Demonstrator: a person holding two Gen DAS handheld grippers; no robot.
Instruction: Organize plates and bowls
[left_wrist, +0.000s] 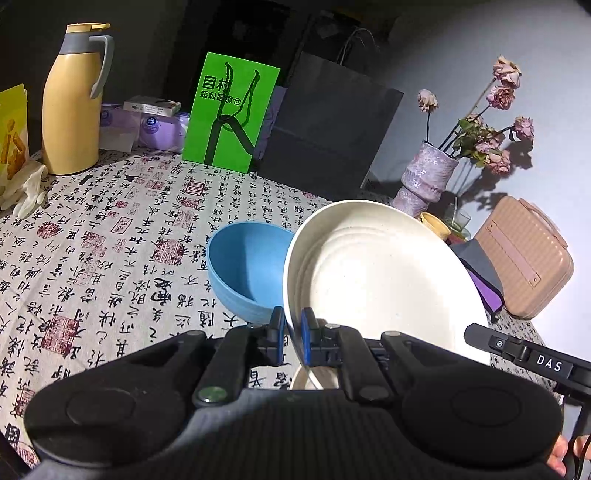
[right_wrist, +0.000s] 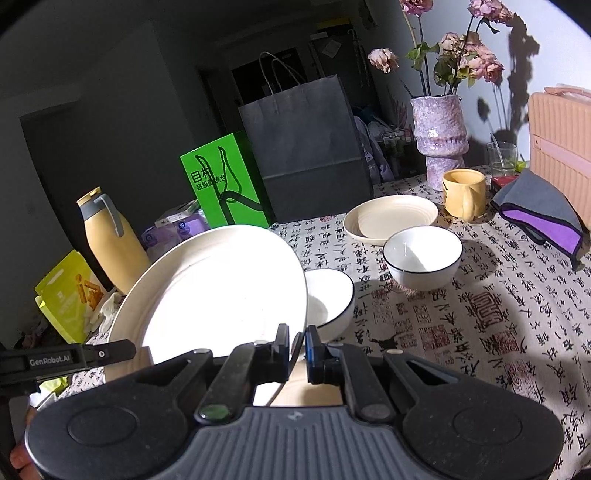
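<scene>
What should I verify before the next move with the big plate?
1. Left gripper clamped on the plate rim: ok.
2. Right gripper clamped on the same rim: ok.
3. Plate level: not ok, it is tilted steeply.
4. Plate lifted off the table: cannot tell, its lower edge is hidden behind the grippers.
5. Clearance to the blue bowl and the near white bowl: cannot tell, both sit right behind the plate's edge.
6. Small plate free as a stacking spot: ok, nothing lies in it.
</scene>
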